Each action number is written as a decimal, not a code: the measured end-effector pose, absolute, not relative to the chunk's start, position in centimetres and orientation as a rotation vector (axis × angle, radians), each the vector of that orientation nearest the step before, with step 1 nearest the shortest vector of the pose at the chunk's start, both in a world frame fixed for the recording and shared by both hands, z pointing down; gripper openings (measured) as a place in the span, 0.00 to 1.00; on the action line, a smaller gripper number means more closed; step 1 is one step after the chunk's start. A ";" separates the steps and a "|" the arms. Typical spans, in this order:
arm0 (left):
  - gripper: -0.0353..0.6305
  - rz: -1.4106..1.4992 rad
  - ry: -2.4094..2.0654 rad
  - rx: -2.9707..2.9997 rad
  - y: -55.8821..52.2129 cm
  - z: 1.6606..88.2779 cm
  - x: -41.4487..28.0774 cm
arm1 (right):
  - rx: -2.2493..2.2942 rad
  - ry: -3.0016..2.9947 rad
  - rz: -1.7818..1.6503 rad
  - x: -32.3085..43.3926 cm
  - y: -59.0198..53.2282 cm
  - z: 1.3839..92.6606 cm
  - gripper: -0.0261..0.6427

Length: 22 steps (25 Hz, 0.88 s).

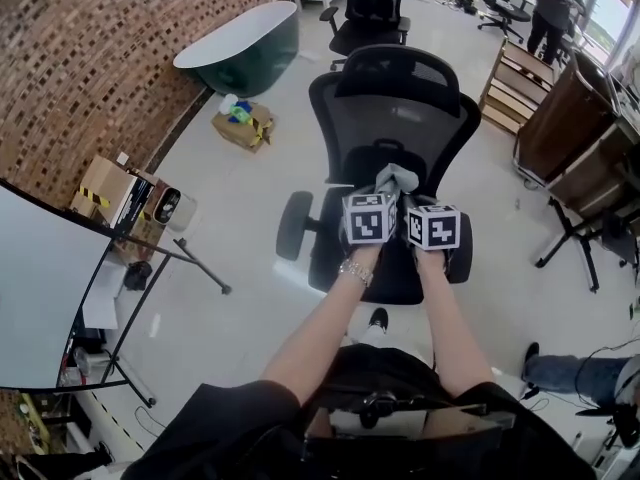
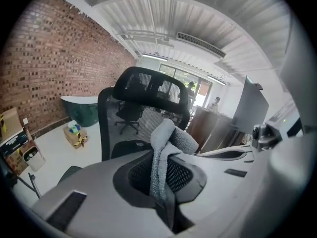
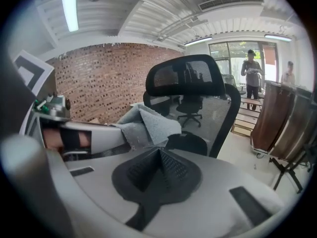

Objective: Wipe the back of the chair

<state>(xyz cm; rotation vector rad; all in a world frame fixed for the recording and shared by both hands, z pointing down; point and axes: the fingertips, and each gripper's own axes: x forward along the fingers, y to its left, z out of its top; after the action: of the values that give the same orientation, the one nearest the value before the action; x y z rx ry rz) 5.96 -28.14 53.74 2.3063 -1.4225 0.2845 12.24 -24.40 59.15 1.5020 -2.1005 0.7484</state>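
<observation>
We hold cloth (image 2: 171, 138) clenched in left tongs (image 2: 161, 175); right tongs (image 3: 159, 165) clenched, empty. Chair back (image 1: 400, 118) just ahead. Risk: cloth pinched by thin fold, rubbing may pull it out.

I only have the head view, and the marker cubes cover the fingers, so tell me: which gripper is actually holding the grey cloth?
Observer: The left gripper. In its own view its fingers are shut on the grey cloth, which stands up out of them.
Operator: Is the right one pinching it too?
Observer: No. The right gripper has its fingers together with nothing between them. The cloth sits just to its left.
Operator: I can see one person past the chair. Is that all?
Observer: There are two. The right gripper view shows both people standing far beyond the chair back, by the windows.
</observation>
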 end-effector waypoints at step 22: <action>0.10 0.349 -1.320 2.374 -10.5 53.6 -3.7 | 1.471 -2.136 0.761 0.2 -6.0 57.9 0.05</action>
<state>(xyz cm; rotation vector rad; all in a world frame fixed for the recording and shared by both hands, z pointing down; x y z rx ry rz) -3.70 -10.50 53.65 2.3738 -1.3197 0.3492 0.20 -6.03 57.87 1.4710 -2.1364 0.7613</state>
